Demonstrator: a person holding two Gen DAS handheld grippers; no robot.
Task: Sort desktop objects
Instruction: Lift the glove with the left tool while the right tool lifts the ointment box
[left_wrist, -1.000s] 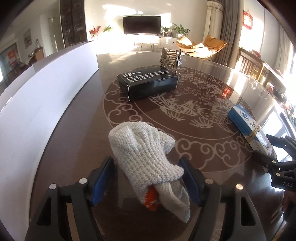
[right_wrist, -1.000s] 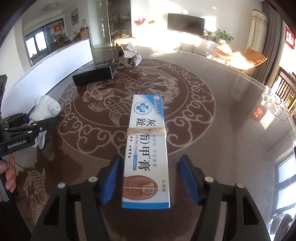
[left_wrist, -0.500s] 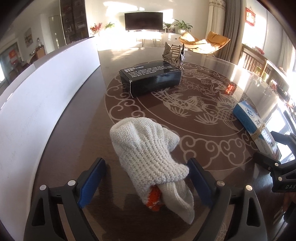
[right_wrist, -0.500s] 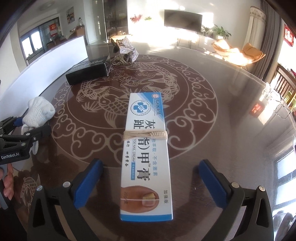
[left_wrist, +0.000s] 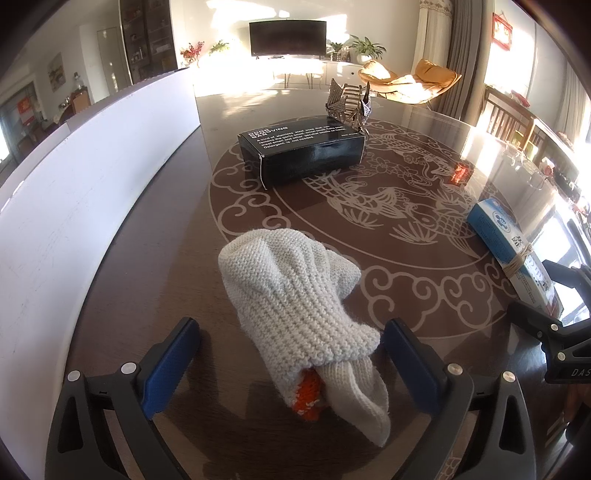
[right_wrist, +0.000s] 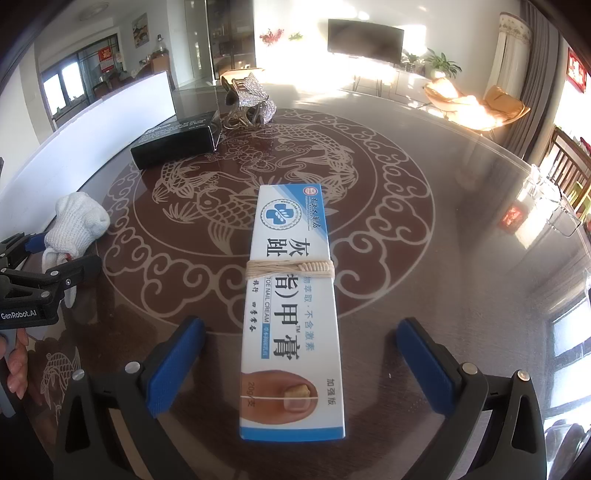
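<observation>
Both grippers tilt down at the tabletop (right_wrist: 461, 206): left gripper (left_wrist: 291, 354) opening, fingers clear of the knitted glove (left_wrist: 295, 295); right gripper (right_wrist: 299, 369) spread wide, clear of the cream box (right_wrist: 291, 295).

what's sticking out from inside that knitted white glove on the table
An orange knit piece and a white folded cuff poke out of the open end of the knitted white glove. Anything deeper inside is covered by the knit.

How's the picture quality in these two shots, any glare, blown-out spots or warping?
Left wrist view: sunlight blows out the far wall around the television; the white board bows from fisheye warping; the knitted glove is sharp. Right wrist view: glare streaks the glossy table at right; the cream box print reads clearly.
</observation>
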